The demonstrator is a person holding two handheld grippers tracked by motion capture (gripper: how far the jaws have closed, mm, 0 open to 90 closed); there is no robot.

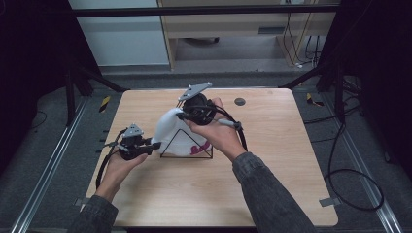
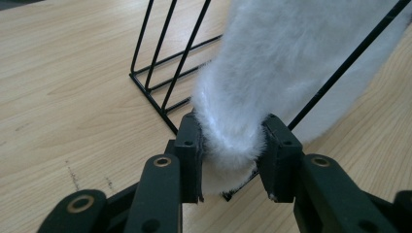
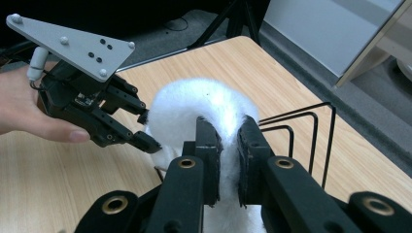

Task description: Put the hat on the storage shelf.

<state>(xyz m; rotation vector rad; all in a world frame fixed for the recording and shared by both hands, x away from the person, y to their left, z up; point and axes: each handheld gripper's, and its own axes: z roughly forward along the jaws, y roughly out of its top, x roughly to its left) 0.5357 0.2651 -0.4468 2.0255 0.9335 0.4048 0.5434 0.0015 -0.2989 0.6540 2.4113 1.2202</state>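
The fleece (image 1: 171,130) drapes on the rack (image 1: 187,145), mid-table (image 1: 272,184).

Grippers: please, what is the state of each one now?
Left gripper: closed on the white fluffy item.
Right gripper: closed on the same item.

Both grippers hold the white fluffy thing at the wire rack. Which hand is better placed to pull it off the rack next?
Probably the right. The right gripper pinches the fluffy thing at its raised top, above the rack, so it could lift. The left gripper grips a low end beside the wires.
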